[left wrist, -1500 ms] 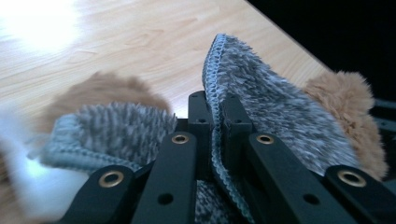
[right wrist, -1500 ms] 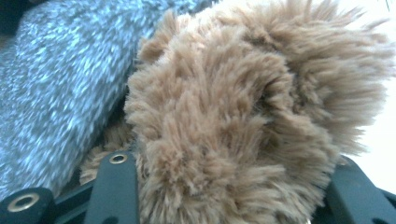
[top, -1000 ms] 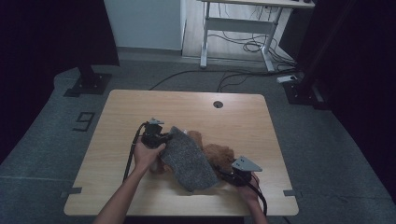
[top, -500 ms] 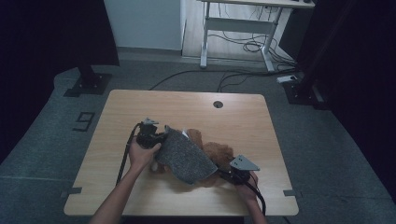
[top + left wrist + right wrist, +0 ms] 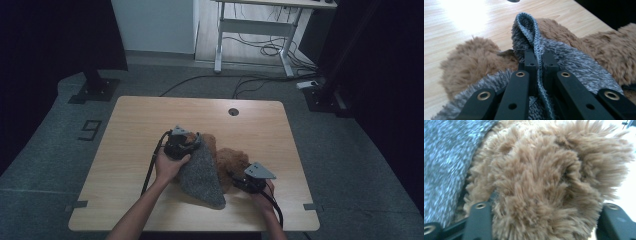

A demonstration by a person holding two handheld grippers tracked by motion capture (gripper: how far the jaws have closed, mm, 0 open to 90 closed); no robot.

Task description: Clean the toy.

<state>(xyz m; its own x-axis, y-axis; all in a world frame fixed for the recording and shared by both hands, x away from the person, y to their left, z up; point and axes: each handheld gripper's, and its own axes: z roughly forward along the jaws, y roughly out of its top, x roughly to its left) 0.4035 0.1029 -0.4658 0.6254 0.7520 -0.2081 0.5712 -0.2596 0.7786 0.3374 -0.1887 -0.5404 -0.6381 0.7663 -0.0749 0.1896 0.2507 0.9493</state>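
On the table [image 5: 135,120], left gripper [image 5: 538,58] fingers pinch the grey cloth [image 5: 574,65] (no label); right gripper [image 5: 544,220] fingers straddle brown fur [image 5: 544,182].

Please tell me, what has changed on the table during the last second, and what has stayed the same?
The left gripper, shut on the hem of the grey cloth, moved away from the person toward the far edge, drawing the cloth over the brown plush toy. The right gripper stayed at the toy's near side, with fur between its jaws. The table is unchanged.
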